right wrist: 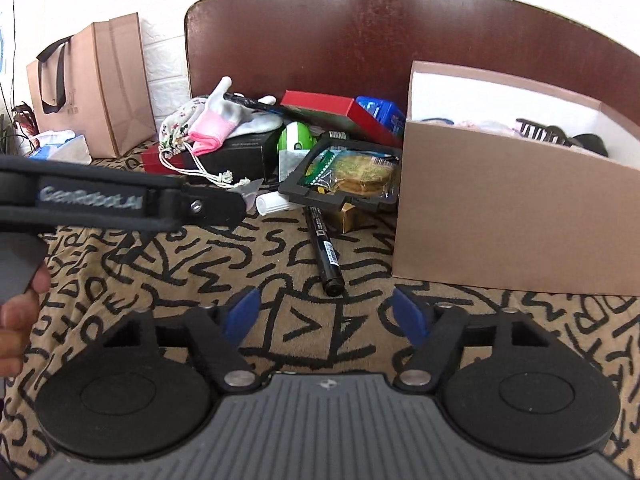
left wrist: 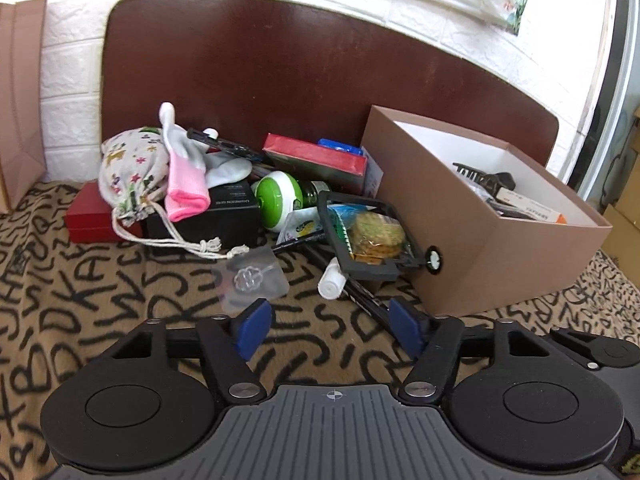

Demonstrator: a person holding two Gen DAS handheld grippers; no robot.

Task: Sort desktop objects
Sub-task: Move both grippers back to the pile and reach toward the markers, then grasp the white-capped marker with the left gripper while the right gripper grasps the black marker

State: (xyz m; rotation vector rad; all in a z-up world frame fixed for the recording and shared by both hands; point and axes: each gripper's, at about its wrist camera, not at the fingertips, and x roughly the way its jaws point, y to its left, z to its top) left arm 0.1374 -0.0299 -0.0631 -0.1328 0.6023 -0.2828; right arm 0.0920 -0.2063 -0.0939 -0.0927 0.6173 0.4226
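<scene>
Two hand-held grippers, left hand-held gripper (left wrist: 330,326) and right hand-held gripper (right wrist: 325,318), hover with blue fingers spread, empty. Just ahead lies one black cylindrical marker pen (right wrist: 325,250) on the letter-patterned tabletop (right wrist: 200,280). Beyond: one black frame (left wrist: 360,236) holding crackers, two red boxes, one open brown cardboard box (right wrist: 500,216).

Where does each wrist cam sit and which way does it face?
Left wrist: low over the patterned cloth, behind the open left claw, facing the clutter pile and brown box.
Right wrist: behind the open right claw, facing the black marker; the person's hand shows at left.
Shared: box, cracker packet, pink-cuffed glove.
</scene>
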